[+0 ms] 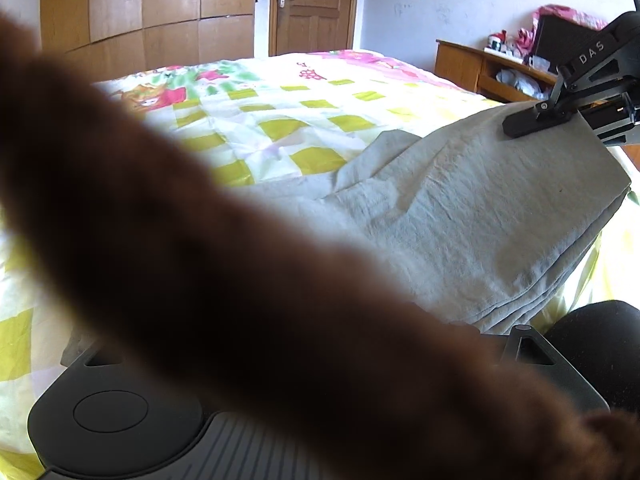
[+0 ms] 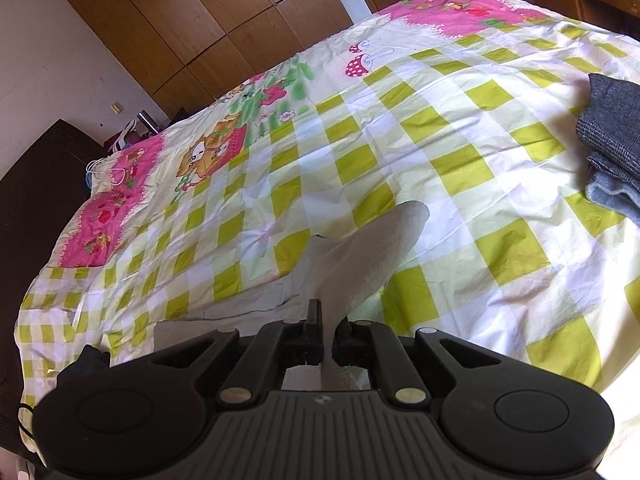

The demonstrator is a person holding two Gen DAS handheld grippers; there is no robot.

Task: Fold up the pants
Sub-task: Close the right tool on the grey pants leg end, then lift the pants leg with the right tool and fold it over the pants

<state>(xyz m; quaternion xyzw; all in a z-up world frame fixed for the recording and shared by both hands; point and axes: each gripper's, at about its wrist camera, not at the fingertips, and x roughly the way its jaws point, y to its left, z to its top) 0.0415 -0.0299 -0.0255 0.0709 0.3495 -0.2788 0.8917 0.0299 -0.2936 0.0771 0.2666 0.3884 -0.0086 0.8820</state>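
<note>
The light grey pants (image 1: 472,216) lie on the checked bed cover (image 1: 304,120), folded into several layers, with the right end raised. My right gripper (image 1: 528,122) is shut on that raised edge. In the right wrist view a ridge of the grey pants (image 2: 360,256) runs out from between the closed fingers of my right gripper (image 2: 329,340). A blurred brown shape (image 1: 240,300), very close to the lens, covers my left gripper's fingers. Only the left gripper's black body (image 1: 116,412) and one linkage arm (image 1: 524,344) show near the pants' near edge.
A stack of folded dark grey clothes (image 2: 612,140) lies at the bed's right side. A wooden wardrobe (image 1: 152,12) and a door (image 1: 312,4) stand beyond the bed. A cluttered wooden desk (image 1: 476,64) is at the right, and a dark cabinet (image 2: 36,200) at the left.
</note>
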